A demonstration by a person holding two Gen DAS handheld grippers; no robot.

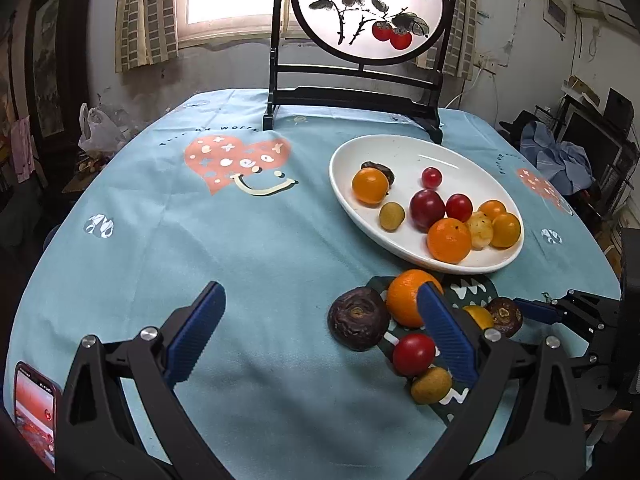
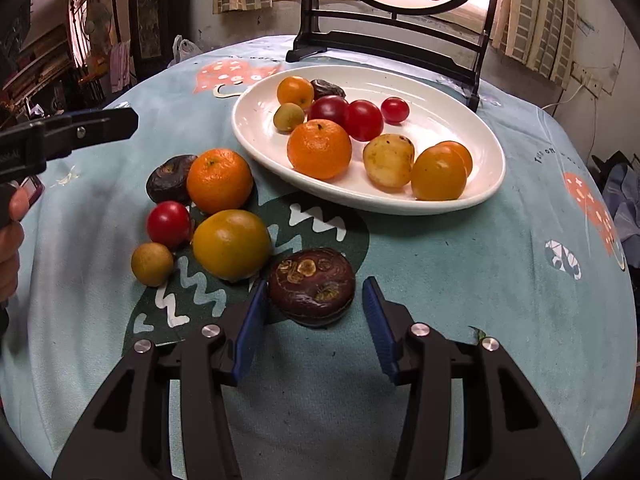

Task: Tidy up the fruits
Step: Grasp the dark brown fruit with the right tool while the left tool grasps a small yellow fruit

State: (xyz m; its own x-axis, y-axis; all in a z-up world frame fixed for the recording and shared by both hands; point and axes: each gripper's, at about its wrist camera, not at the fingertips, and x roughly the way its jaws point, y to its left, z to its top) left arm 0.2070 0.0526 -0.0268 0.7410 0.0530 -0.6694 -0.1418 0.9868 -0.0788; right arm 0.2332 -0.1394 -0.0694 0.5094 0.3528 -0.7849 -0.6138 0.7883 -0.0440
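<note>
A white oval plate (image 1: 460, 168) (image 2: 440, 116) holds several small fruits. On the cloth in front of it lie a mandarin (image 2: 219, 181), a yellow-orange fruit (image 2: 231, 244), a red tomato (image 2: 168, 224), a small tan fruit (image 2: 152, 264) and a dark water chestnut (image 2: 170, 178). Another dark water chestnut (image 2: 312, 292) sits between the tips of my right gripper (image 2: 316, 285). Its left pad is against the chestnut and a gap shows at its right pad. My left gripper (image 1: 322, 290) hovers wide open beside the loose fruits, its pads touching nothing.
A round painted screen on a black stand (image 1: 360, 92) stands at the back of the table. A phone (image 1: 34, 412) lies at the near left edge. A person's hand (image 2: 10, 240) holds the left gripper. Bare blue cloth (image 1: 240, 240) spreads left of the plate.
</note>
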